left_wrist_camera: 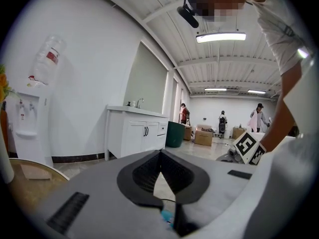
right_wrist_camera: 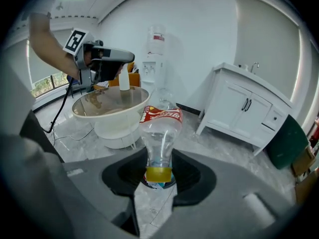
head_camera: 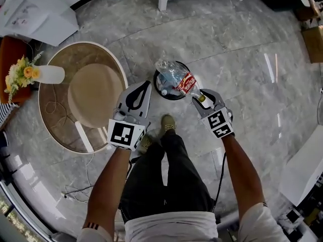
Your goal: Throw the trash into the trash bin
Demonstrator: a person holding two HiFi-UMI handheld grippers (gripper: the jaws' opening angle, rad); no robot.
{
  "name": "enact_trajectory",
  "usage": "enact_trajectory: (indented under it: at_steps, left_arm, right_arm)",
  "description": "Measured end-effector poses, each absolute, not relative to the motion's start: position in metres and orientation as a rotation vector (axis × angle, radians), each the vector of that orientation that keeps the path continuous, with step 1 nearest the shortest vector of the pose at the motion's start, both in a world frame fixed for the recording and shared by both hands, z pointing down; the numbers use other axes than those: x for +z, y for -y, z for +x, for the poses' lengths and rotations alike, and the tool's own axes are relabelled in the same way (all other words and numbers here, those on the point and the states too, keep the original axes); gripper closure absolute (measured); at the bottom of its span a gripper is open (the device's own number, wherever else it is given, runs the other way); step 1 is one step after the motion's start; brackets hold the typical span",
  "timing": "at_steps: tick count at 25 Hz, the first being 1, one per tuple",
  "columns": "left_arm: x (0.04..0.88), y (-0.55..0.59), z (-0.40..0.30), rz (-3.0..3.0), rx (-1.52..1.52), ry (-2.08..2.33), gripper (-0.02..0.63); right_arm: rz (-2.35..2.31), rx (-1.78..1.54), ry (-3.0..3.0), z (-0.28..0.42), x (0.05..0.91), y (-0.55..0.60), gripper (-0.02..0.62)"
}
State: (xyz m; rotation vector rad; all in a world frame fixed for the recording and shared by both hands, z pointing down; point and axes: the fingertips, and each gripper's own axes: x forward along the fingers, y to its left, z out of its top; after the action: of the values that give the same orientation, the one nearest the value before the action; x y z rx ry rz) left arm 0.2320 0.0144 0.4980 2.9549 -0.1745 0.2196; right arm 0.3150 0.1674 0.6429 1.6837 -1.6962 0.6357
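A crushed clear plastic bottle (head_camera: 180, 80) with a red label and a yellow cap hangs over the small round black trash bin (head_camera: 157, 86) on the floor. My right gripper (head_camera: 203, 99) is shut on the bottle's neck, just right of the bin. In the right gripper view the bottle (right_wrist_camera: 160, 133) sticks out forward and upward from between the jaws of the right gripper (right_wrist_camera: 158, 177). The bin holds other clear trash. My left gripper (head_camera: 145, 86) hovers just left of the bin, shut with nothing in it. In its own view the left gripper (left_wrist_camera: 160, 153) has its jaws meeting at the tips.
A round glass-topped table (head_camera: 55, 87) stands to the left with a white vase of flowers (head_camera: 48, 74). Cables (head_camera: 75, 190) lie on the marble floor. My feet (head_camera: 168, 124) stand just before the bin. A white cabinet (right_wrist_camera: 244, 113) and a water dispenser (right_wrist_camera: 155, 59) line the wall.
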Motion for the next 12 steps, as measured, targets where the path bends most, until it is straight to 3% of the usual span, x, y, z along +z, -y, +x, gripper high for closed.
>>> enact_trajectory:
  at_steps: [12]
  left_arm:
    - [0.505, -0.023, 0.253, 2.948, 0.28, 0.178, 0.606]
  right_arm:
    - [1.606, 0.741, 1.697, 0.331, 0.68, -0.181, 0.439]
